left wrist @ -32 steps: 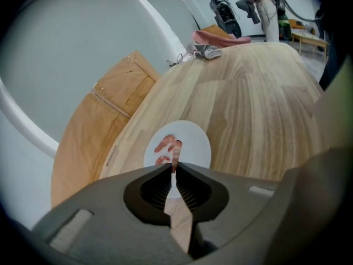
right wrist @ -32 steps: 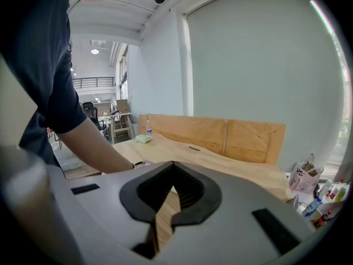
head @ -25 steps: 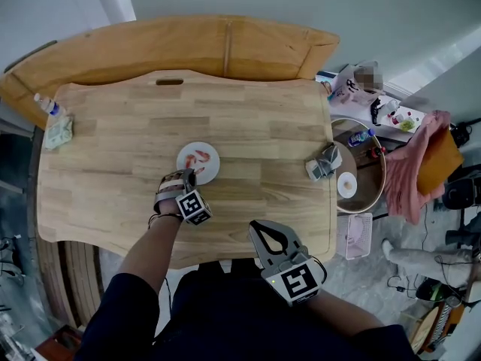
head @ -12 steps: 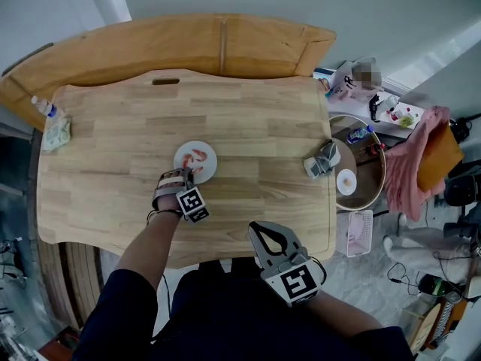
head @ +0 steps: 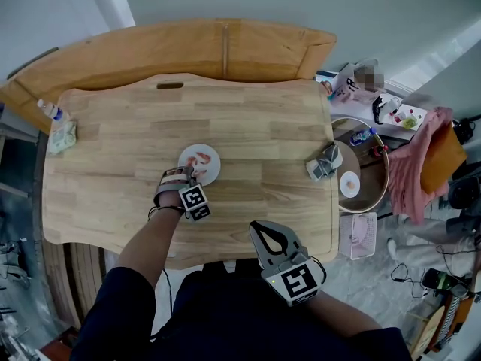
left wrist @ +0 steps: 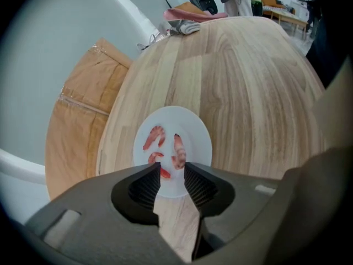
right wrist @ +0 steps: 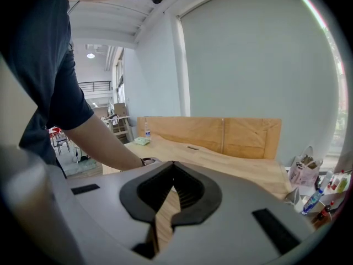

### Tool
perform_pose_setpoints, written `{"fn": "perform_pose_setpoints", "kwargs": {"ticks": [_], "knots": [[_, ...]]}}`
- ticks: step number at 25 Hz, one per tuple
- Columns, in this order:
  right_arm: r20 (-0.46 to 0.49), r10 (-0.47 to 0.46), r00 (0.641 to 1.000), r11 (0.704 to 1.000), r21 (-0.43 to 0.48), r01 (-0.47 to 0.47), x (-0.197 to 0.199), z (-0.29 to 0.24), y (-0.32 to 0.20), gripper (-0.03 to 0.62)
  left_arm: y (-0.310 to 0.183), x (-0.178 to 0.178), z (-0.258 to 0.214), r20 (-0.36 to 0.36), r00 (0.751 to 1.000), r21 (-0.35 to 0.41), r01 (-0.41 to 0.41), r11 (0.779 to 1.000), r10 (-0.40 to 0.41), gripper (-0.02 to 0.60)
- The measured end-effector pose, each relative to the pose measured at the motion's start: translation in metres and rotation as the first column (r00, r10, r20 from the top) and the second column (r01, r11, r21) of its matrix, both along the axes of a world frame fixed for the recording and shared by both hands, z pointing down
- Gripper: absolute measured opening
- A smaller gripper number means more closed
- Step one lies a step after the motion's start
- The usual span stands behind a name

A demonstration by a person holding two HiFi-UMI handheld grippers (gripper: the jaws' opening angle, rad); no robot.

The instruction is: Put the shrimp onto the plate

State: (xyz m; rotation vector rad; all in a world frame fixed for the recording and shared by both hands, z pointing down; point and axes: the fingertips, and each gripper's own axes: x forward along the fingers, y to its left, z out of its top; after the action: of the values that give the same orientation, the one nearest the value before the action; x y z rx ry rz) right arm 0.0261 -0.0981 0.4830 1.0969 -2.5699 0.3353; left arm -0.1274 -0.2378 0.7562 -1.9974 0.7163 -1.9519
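**Shrimp lie on the plate as the left tongs let go at its near rim**

The shrimp (left wrist: 178,153) are on the white plate (left wrist: 193,127), which sits near the middle of the wooden table (head: 263,111), slightly to the left.

The likeliest trouble comes from the left gripper (left wrist: 172,171). It hangs over the plate's near rim with its jaws opening. Their pads press on nothing, but the tips are very close to the nearest pieces. If it pulls away low or at a slant, it could catch the rim and push the light plate across the smooth wood. A tip could also drag a shrimp back over the edge. One small red piece lies partly under the left jaw's tip, and I cannot tell whether it touches.

The right gripper (right wrist: 174,165) is little risk. It is clenched on nothing and held off the table's near edge.

For containers, a round tray (head: 376,194) stands off the table's right side. It holds a small bottle and a pale disc too small to identify. The plate carries three or four pink shrimp grouped on its near-left half, and the rest of it is bare.
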Motion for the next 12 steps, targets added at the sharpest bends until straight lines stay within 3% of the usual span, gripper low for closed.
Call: {"fn": "perform_pose_setpoints", "kwargs": {"ticks": [4, 8, 12], "knots": [[0.017, 0.010, 1.000, 1.000, -0.002, -0.010, 0.000, -0.003, -0.001, 0.009, 0.005, -0.004, 0.000, 0.018, 1.000, -0.045, 0.006, 0.999, -0.005, 0.127], [0.021, -0.004, 1.000, 1.000, 0.015, 0.004, -0.002, -0.008, 0.000, 0.009, 0.007, -0.006, -0.005, 0.009, 1.000, -0.040, 0.021, 0.999, -0.021, 0.127], [0.028, -0.008, 1.000, 1.000, 0.024, 0.008, -0.002, -0.012, 0.001, 0.009, 0.009, -0.001, -0.019, -0.068, 0.995, -0.010, 0.072, 0.997, -0.073, 0.127]]}}
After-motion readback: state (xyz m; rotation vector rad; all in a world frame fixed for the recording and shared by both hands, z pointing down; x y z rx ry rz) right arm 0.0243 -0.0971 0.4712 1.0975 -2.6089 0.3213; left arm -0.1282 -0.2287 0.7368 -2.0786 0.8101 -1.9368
